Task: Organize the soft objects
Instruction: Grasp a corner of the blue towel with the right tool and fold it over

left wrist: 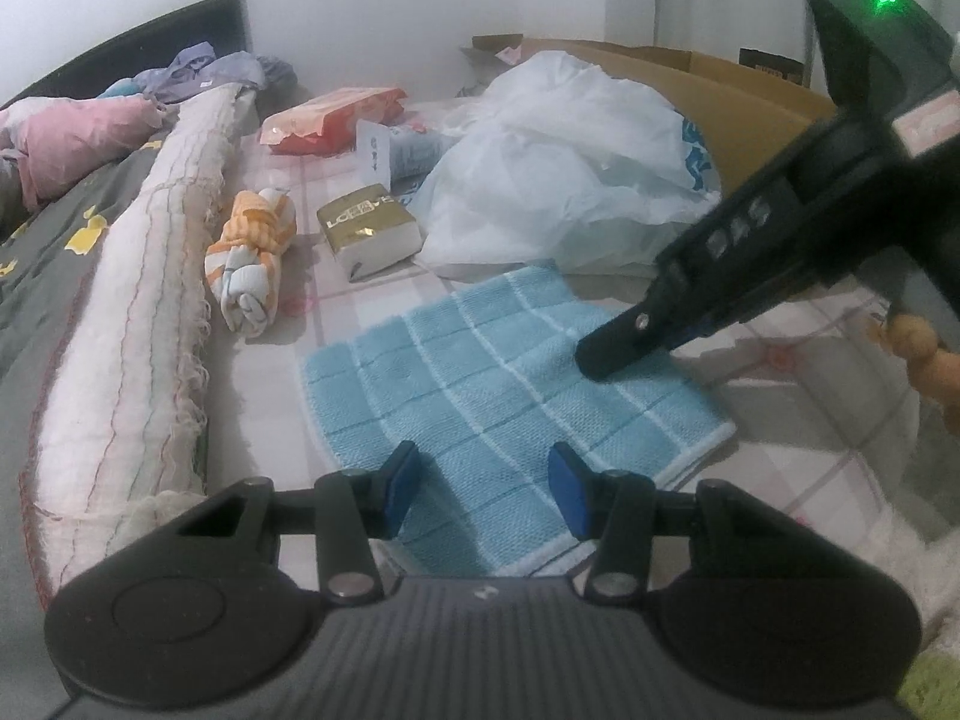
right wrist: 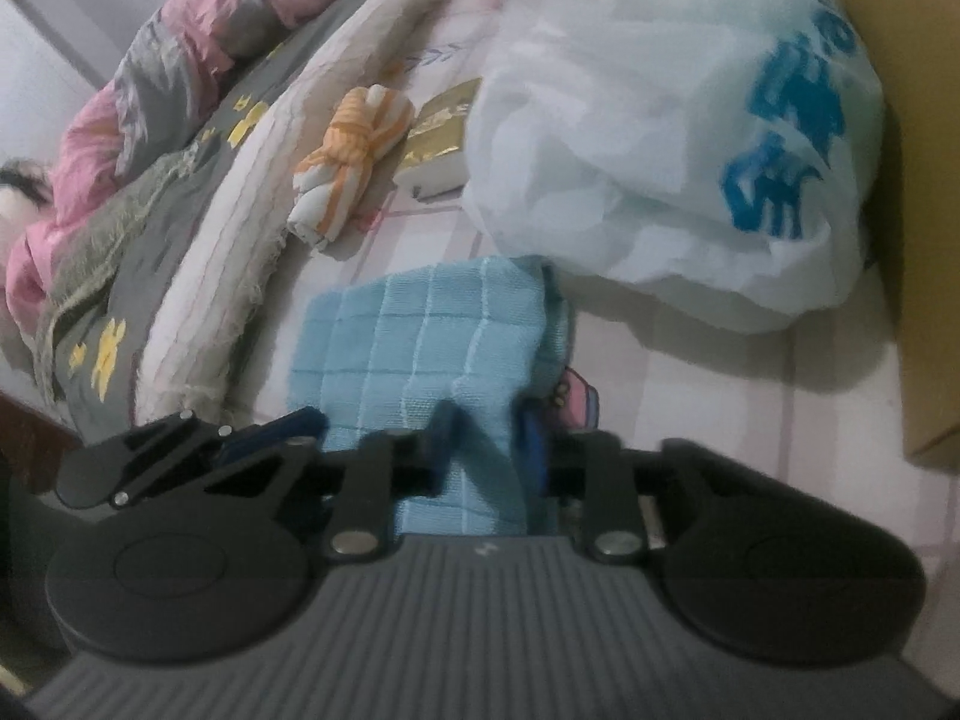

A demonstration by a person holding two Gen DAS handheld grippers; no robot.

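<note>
Bed-top clutter surrounds the right hand-held gripper (right wrist: 485, 450) pinching the blue checked towel's (right wrist: 414, 330) edge for folding, left hand-held gripper (left wrist: 483, 495) released beside it.

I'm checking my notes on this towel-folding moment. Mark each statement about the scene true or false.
1. The right tongs pinch a raised fold of the blue checked towel. True.
2. The left tongs grip the towel. False: they are open, with the towel lying between the pads.
3. The knotted orange-striped cloth sits on the towel. False: it lies apart, beside the gold packet.
4. A white plastic bag lies beyond the towel. True.
</note>
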